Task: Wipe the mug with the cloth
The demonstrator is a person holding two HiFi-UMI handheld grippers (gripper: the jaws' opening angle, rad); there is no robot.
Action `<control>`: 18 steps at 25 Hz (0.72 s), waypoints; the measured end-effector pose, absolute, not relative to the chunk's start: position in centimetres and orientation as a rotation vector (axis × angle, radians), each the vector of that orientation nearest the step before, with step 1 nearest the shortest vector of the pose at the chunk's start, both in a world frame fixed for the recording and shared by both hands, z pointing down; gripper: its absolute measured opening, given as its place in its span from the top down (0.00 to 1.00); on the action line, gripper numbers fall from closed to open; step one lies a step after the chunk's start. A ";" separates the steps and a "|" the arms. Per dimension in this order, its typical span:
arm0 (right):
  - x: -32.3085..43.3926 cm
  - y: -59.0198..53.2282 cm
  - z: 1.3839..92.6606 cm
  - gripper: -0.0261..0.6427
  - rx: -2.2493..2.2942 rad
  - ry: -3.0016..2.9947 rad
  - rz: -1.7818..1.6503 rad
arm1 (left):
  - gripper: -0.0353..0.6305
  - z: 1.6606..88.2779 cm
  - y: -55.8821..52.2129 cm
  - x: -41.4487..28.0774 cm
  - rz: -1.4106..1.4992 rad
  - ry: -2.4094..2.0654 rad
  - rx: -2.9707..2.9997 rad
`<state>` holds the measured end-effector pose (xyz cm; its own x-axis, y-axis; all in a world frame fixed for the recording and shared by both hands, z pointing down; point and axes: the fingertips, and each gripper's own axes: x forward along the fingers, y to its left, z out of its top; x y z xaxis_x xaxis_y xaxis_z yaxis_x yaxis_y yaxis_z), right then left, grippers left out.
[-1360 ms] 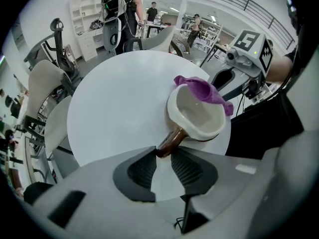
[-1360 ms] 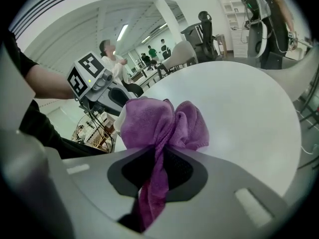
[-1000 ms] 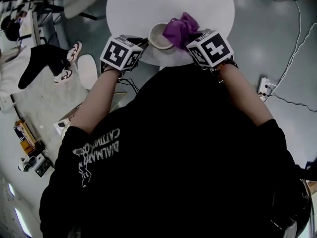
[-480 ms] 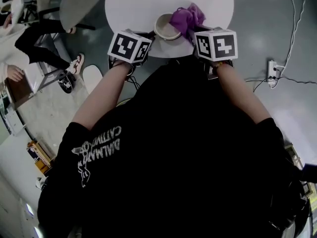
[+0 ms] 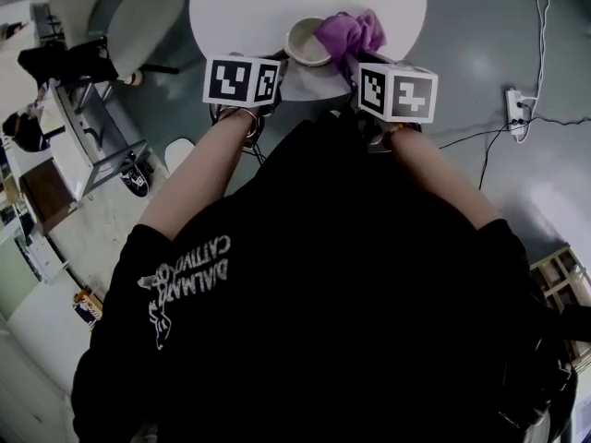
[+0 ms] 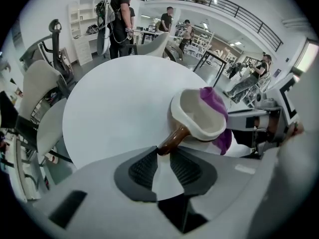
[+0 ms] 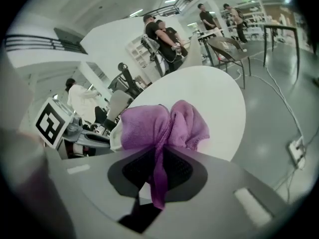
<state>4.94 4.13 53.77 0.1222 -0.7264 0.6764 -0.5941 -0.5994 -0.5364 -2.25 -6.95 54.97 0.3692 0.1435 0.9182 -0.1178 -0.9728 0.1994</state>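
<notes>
Wiping looks under way: left gripper point(image 6: 162, 156) clamped on the mug point(image 6: 199, 116) by its handle point(image 6: 174, 139), right gripper point(image 7: 158, 166) pinching the cloth point(image 7: 159, 126) at its rim.

At the near edge of the table point(image 5: 249, 7), the mug point(image 5: 309, 42) has the left gripper point(image 6: 163, 156) on its handle at left and the cloth point(image 5: 349, 31), in the right gripper point(image 7: 158, 163), over its right rim.
</notes>
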 end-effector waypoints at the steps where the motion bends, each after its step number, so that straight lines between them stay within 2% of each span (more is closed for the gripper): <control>1: 4.7 4.2 53.8 0.88 -2.199 1.271 -1.488 | 0.83 55.0 -7.1 -2.2 1.633 0.015 2.398; 7: 4.6 4.5 54.1 0.88 -1.902 0.891 -1.387 | 0.84 55.6 -6.5 -2.7 1.626 0.054 2.390; 18: 1.6 1.4 53.5 0.89 -1.865 1.018 -1.403 | 0.84 55.6 -3.7 -3.6 1.710 0.279 2.475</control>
